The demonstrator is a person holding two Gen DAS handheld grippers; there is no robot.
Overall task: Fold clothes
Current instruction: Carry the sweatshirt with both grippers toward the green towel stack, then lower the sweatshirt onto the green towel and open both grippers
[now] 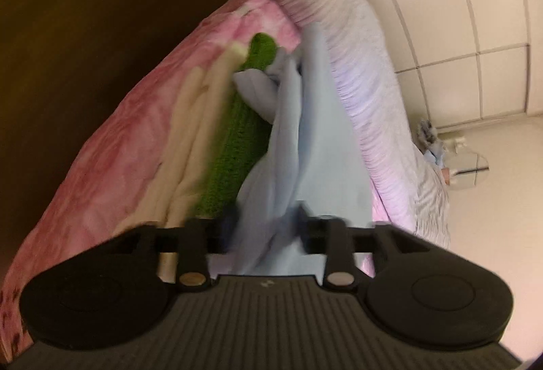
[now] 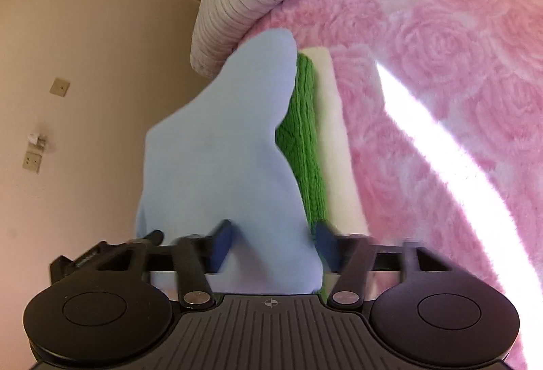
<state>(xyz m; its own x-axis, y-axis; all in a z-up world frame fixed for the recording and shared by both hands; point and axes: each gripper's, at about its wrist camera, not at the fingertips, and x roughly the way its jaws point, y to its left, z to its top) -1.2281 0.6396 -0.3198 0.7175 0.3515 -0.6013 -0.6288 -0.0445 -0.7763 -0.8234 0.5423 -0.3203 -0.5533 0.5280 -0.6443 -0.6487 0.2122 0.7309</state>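
My left gripper (image 1: 264,234) and right gripper (image 2: 271,244) each pinch the light blue garment (image 2: 220,149), which drapes ahead over the pink bed cover (image 2: 441,64). It looks soft, light and floppy; I judge edges and corners hold best.

Left gripper (image 1: 268,234): matte black, with a ribbed dark-grey plate at 6 o'clock, round black discs at 4 and 8 o'clock, silver pivot screws on the linkage arms. Right gripper (image 2: 271,244): same build, dark blue pads (image 2: 222,244), a small crosshair mark.
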